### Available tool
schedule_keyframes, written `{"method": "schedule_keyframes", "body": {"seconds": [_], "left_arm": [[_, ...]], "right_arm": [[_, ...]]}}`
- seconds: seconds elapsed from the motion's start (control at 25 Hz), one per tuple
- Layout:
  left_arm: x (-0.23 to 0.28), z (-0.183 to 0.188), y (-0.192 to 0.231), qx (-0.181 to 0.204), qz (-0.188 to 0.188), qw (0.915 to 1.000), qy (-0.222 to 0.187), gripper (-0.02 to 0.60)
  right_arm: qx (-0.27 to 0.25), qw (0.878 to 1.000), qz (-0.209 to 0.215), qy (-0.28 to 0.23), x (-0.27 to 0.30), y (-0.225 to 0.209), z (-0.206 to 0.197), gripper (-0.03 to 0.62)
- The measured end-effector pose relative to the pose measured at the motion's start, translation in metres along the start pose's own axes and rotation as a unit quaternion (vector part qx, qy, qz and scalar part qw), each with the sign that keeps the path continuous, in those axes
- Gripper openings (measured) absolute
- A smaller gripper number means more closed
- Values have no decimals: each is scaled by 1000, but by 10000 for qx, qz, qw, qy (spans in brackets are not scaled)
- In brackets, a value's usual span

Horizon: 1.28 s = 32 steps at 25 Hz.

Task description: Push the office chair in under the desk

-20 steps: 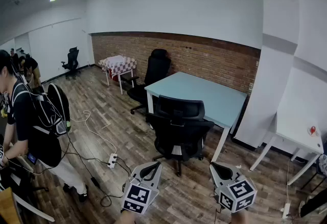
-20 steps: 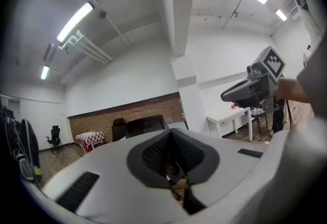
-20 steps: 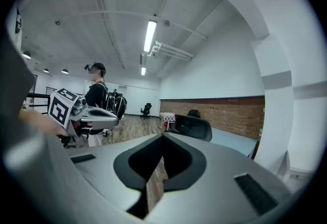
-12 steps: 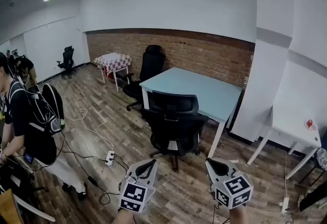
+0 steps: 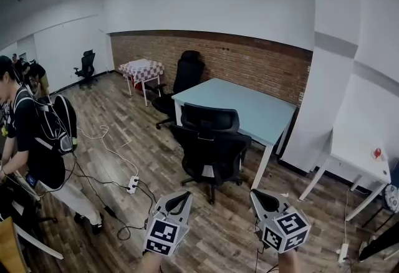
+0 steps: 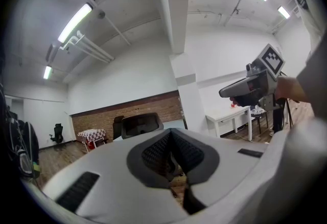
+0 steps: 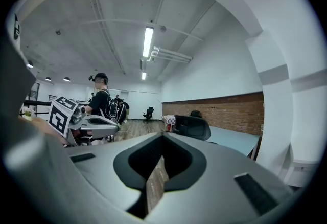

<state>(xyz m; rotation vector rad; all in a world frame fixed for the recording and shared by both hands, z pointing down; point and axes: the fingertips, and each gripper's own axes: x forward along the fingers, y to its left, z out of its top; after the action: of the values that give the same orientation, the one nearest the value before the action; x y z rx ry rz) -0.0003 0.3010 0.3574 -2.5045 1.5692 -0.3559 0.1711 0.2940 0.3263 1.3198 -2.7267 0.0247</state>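
Note:
A black office chair (image 5: pixel 211 147) stands on the wood floor at the near side of the pale blue desk (image 5: pixel 249 110), its backrest facing me and its seat partly under the desk edge. Both grippers are held low in front of me, well short of the chair and touching nothing. My left gripper (image 5: pixel 181 199) is shut and empty; my right gripper (image 5: pixel 257 197) is shut and empty. In the left gripper view the shut left gripper (image 6: pixel 171 135) points at the chair (image 6: pixel 139 125). In the right gripper view the shut right gripper (image 7: pixel 162 138) has the chair (image 7: pixel 193 127) and desk (image 7: pixel 237 141) beyond it.
A second black chair (image 5: pixel 187 81) stands behind the desk by the brick wall. A checkered table (image 5: pixel 142 70) is farther left. A person with a backpack (image 5: pixel 37 141) stands at the left. Cables and a power strip (image 5: pixel 132 186) lie on the floor. A white table (image 5: pixel 358 169) and a pillar (image 5: pixel 324 97) are at the right.
The head view has shifted slightly. Both grippers stay shut low in front of me, and the chair has not moved relative to the desk.

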Motion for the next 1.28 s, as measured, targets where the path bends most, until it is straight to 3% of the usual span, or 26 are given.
{"method": "schedule_keyframes", "body": {"seconds": [0.32,0.56,0.96,1.28], "left_arm": [[12,-6,-1,-40,-2,10000,11,9],[53,-14,17,-108,-54,9999,-33,9],[166,-14,103,-142,-98,9995,-274,9],[235,-24,167,-206,-98,9995,-195,9]], "right_arm": [[141,9999,-43,63,5,-13,-14,0],[24,10000,-70,58,40,-34,-12,0],[-63,9995,-317,-56,151,-101,12,0],[-199,9988,-432,65,234,-138,14,0]]}}
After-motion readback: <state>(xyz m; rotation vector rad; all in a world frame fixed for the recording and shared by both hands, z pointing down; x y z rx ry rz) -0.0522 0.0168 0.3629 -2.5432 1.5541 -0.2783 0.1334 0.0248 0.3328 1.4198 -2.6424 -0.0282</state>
